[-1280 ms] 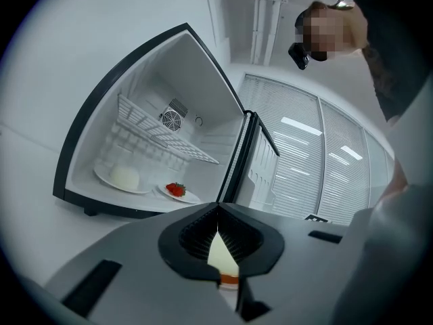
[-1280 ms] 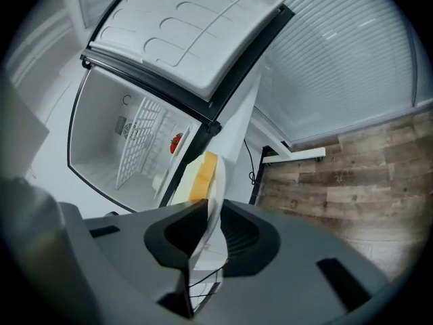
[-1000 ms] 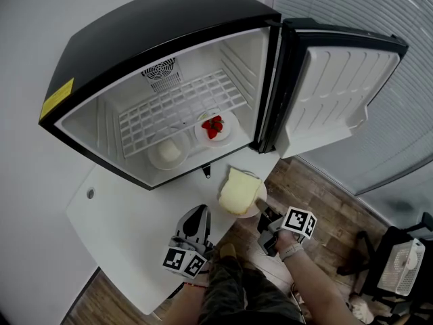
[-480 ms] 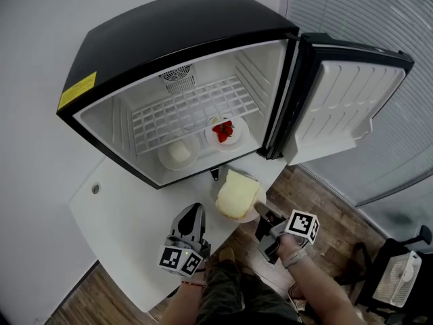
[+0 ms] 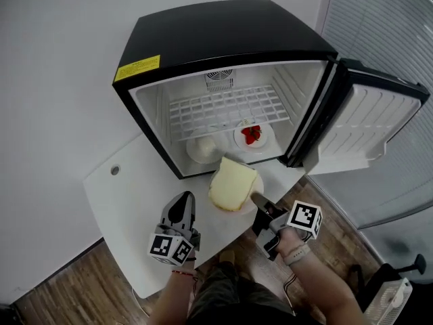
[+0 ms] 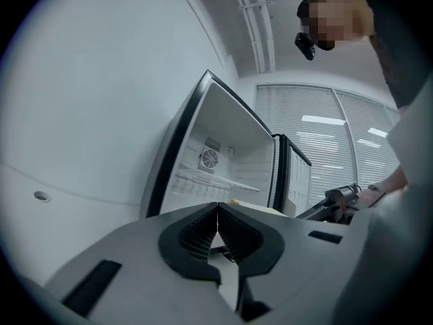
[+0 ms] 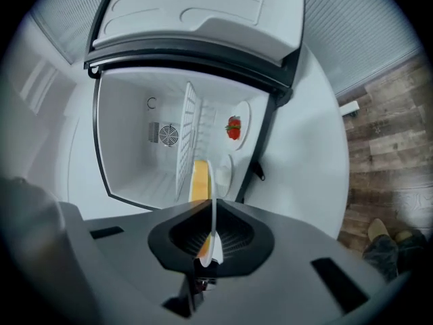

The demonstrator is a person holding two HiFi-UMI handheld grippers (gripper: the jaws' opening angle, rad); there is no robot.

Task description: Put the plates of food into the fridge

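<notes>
Standing open just beyond the right tool (image 5: 257, 200) is a black fridge (image 5: 223, 29), by far the biggest thing here, its white inside facing both tools. It sits on a white worktop (image 5: 135, 202) that stretches under and ahead of the left tool (image 5: 184, 202). The fridge door (image 5: 369, 124) is swung wide, up and to the right of the right tool. A white wire shelf (image 5: 223, 110) crosses the back of the fridge, further in than either tool reaches.

The right tool pinches the near rim of a white plate (image 5: 256, 181) that carries a thick pale-yellow slab of food (image 5: 230, 183). Plate and slab are held straight out from its jaws, over the worktop's edge, just in front of the fridge opening. The right gripper view shows the plate edge-on between the pads.

On the fridge floor beyond the held plate are two smaller plates. One bears strawberries (image 5: 252, 134), ahead of the right tool. The other bears a white lump of food (image 5: 205, 145), ahead and to its left.

The left tool's jaws are pressed together with nothing between them, above the worktop and left of the held plate.
</notes>
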